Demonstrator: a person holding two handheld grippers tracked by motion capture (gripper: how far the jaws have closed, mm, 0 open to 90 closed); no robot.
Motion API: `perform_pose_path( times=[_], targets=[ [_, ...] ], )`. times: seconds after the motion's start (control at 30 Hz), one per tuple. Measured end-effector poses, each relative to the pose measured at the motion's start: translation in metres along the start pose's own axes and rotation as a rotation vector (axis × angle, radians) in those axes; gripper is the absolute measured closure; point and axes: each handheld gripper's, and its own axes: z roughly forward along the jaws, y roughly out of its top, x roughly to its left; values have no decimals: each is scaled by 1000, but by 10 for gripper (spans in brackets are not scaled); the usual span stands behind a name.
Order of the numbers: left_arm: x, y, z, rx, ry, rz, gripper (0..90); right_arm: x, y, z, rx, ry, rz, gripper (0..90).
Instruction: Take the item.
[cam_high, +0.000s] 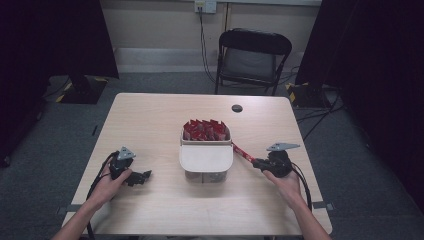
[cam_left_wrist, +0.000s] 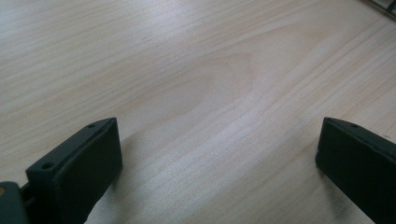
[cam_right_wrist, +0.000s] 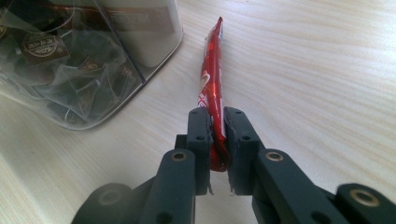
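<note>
No brand name can be read anywhere. The red stick packet (cam_right_wrist: 212, 84) carries small white markings on its glossy wrapper, too small to make out. In the right gripper view, the clear-walled container (cam_right_wrist: 116, 56) holds pyramid tea bags with dark round emblems whose lettering is blurred, and a pale label band on its wall is also illegible.

The right gripper (cam_right_wrist: 215, 140) has its jaws closed on the near end of that red packet, which sticks out ahead of the jaws, above the wood, towards the container. In the high view this gripper (cam_high: 256, 162) sits near the right edge of the table (cam_high: 150, 115), just beside the container's right side, with the packet (cam_high: 242, 151) slanting up towards the container's rim. The container (cam_high: 206, 157) stands near the middle of the table, a little towards the near edge; its rear part is packed with upright red packets (cam_high: 205, 130) and a cream lid (cam_high: 206, 156) covers the front.

The left gripper (cam_high: 141, 176), held in the left hand (cam_high: 107, 186), rests near the left end of the near edge. Its jaws are spread wide, with only bare wood between them (cam_left_wrist: 219, 158).

The table is pale wood with clear grain and a small dark round fitting (cam_high: 237, 108) near the far edge. Beyond it stands a black folding chair (cam_high: 252, 57) on grey carpet, against a cream wall with a socket (cam_high: 205, 6) and hanging cables. Dark curtains flank both sides.
</note>
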Motion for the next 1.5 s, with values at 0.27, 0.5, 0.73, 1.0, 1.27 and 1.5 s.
perform_pose_path(
  times=[0.27,0.5,0.73,1.0,1.27,1.5],
  targets=[
    [0,0,0,1,0,1,0,2,-8,-7,22,-11,20,728],
    [0,0,0,-2,0,-3,0,3,-10,-11,0,-21,40,564],
    [0,0,0,-2,0,-3,0,2,-8,-11,-19,-17,64,401],
    [0,0,0,-2,0,-3,0,-2,6,-20,-119,-30,111,280],
    [0,0,0,1,0,0,0,-24,2,-40,-156,-121,166,156],
    [0,0,0,1,0,0,0,-45,-10,-53,-166,-186,215,154]
  ],
)
